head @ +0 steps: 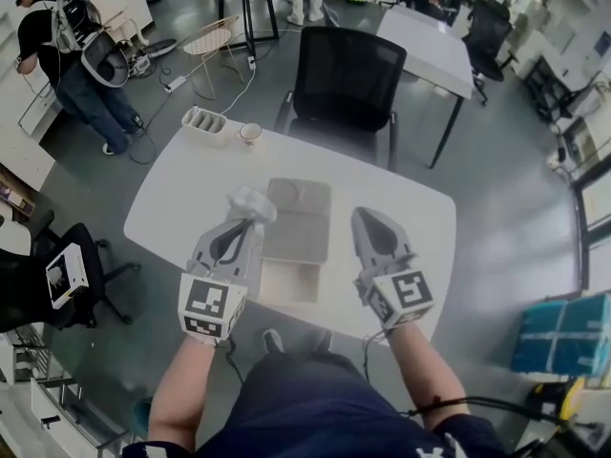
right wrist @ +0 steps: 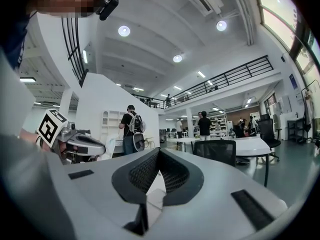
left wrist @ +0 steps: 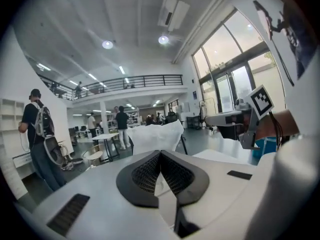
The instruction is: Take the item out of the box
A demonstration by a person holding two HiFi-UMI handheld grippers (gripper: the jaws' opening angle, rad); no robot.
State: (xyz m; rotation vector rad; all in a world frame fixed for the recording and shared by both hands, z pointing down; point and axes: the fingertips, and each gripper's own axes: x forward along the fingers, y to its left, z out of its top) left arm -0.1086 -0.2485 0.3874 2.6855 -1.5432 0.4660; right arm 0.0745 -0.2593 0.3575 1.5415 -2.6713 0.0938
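By the flat box (head: 298, 219), left tongs (head: 252, 219) pinch crumpled white wrapping (head: 250, 201).

From head height, aimed steeply down at the tabletop (head: 172, 198), arms entering at its near edge. On the left gripper (head: 250, 222), close behind its jaws, facing level out past the far edge. On the right gripper (head: 368, 219), likewise close and level, toward the black chair (head: 344, 74). Shared by all three: the person with a backpack (head: 67, 46); each gripper view catching the other gripper at its side
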